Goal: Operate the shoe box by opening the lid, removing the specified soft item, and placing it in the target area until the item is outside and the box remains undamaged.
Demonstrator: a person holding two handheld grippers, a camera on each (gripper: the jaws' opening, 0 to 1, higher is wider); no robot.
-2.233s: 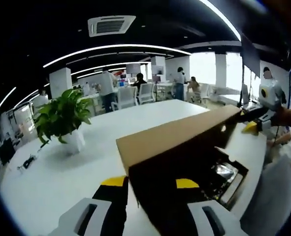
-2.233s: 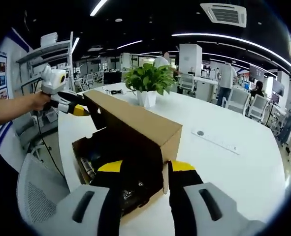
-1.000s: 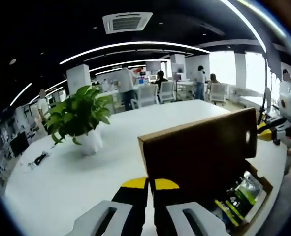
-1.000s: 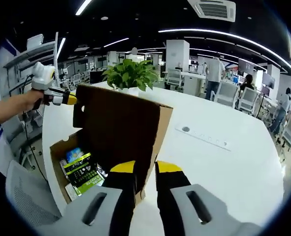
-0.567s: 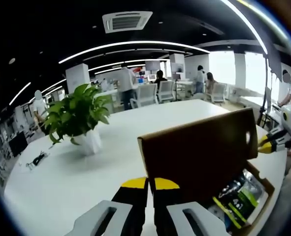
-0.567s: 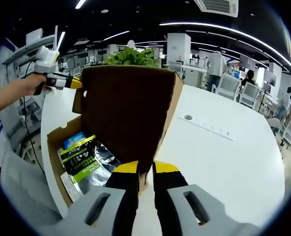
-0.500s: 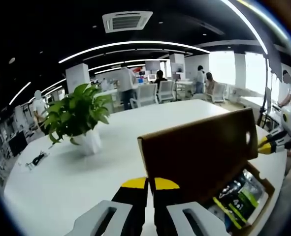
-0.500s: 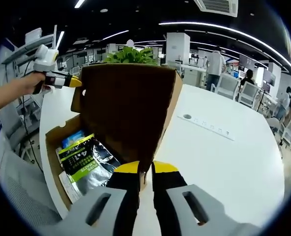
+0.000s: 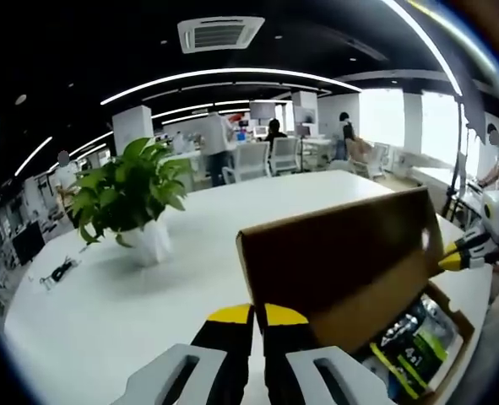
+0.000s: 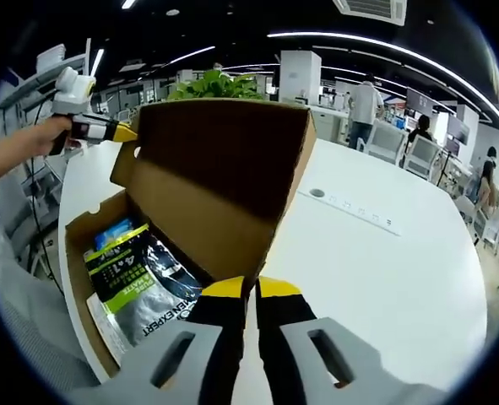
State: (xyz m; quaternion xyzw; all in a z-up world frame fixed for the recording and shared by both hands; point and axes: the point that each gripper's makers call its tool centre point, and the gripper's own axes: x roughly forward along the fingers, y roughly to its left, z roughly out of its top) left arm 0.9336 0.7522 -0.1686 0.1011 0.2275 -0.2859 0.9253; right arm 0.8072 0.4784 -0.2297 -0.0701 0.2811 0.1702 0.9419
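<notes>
Box (image 10: 105, 253): brown cardboard shoe box on a white table (image 10: 384, 278), near the table's edge.

Lid (image 10: 224, 160): raised past upright, leaning back on its hinge, inner face toward the right gripper view. Undamaged as far as can be seen.

Pouch (image 10: 139, 278): soft grey-and-green printed packet lying flat inside the box, with a blue item just beside it at the far end. Also seen in the left gripper view (image 9: 405, 342), low in the open box.

Right gripper (image 10: 249, 291): yellow tips drawn together on the lid's near corner, pinching the cardboard.

Left gripper (image 9: 257, 316): tips closed, at the lid's other corner; whether cardboard lies between them cannot be told. Seen from the right gripper view (image 10: 122, 132), it touches that far corner.

Plant (image 9: 127, 198): potted, on the table well apart from the box.

Progress: opening is judged done. Remaining: release the lid, take hold of the pouch, lift it out, set it in the target area. No marked target area can be made out.
</notes>
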